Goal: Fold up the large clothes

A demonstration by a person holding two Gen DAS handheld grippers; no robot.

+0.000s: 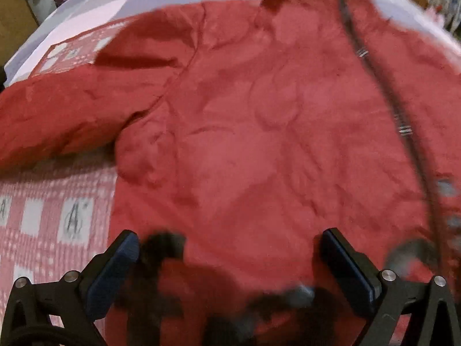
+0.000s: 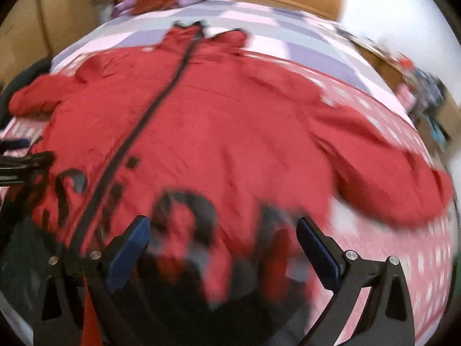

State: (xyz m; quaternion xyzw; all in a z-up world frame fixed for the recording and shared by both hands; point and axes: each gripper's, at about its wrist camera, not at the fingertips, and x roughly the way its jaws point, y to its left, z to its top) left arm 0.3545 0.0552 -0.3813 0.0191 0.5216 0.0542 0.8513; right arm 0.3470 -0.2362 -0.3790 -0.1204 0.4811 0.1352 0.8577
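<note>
Two claws, left claw (image 1: 229,252) and right claw (image 2: 223,238), are held wide at the near hem of the red jacket (image 1: 259,132). Its long axis along the zipper (image 2: 149,115) runs straight away across the bed (image 2: 403,230); neither claw is judged nearer.

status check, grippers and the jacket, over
Left hand-held gripper open, right hand-held gripper open, both over the hem. Red jacket spread flat on the bed, unfolded. Nothing in the way.

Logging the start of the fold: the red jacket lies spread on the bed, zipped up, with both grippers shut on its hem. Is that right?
Not quite. The red jacket does lie spread on the bed with its zipper closed, but both wrist views show the left gripper and right gripper open at the hem, gripping nothing.
</note>
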